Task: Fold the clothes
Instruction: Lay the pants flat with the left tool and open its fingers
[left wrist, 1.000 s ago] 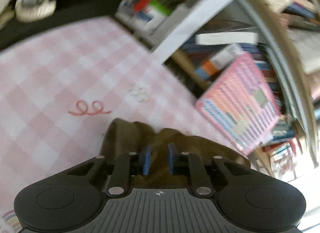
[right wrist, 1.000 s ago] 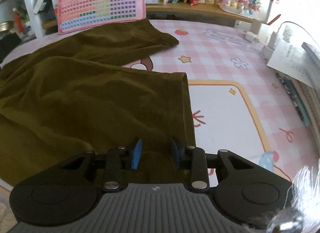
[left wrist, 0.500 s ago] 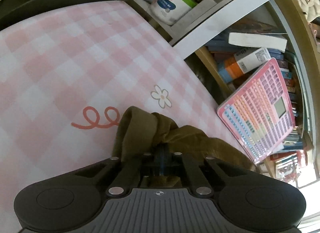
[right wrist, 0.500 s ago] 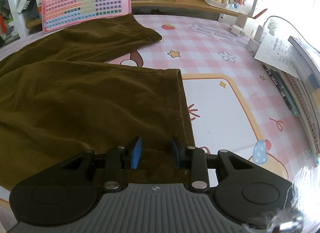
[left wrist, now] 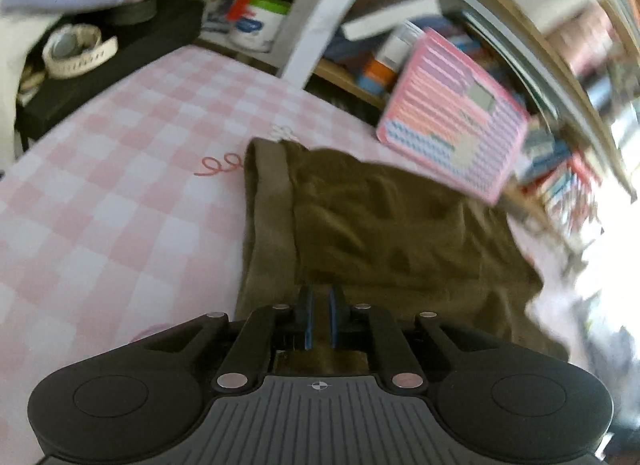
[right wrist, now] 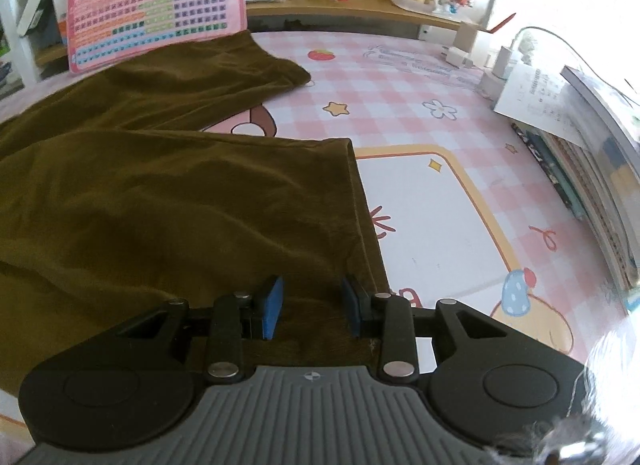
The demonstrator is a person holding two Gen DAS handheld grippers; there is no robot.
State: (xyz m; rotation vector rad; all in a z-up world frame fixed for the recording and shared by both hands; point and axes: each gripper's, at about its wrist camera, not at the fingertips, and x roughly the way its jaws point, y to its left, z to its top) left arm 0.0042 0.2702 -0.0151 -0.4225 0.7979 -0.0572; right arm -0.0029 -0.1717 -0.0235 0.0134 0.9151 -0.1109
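Olive-brown trousers (left wrist: 380,225) lie spread on the pink checked table mat (left wrist: 120,185), their waistband running up the left side. My left gripper (left wrist: 318,313) hovers over the cloth just right of the waistband. Its jaws are opening and stand a narrow slit apart; cloth shows through the slit, but the pads do not press on it. In the right wrist view a trouser leg (right wrist: 160,205) lies flat with its hem at the right. My right gripper (right wrist: 312,305) is open just above the leg near the hem's lower corner, with flat cloth beneath the gap.
A pink chart board (right wrist: 156,1) leans on the bookshelf behind the trousers. Books (right wrist: 592,169) and a paper sheet (right wrist: 536,101) line the mat's right edge. A white watch (left wrist: 76,51) sits on a black surface at the far left. Bare mat (right wrist: 440,225) lies right of the hem.
My left gripper was shut on the bunched waistband corner; it has since pulled back and its jaws have parted slightly, leaving the waistband stretched out flat. The right gripper has stayed put, open.
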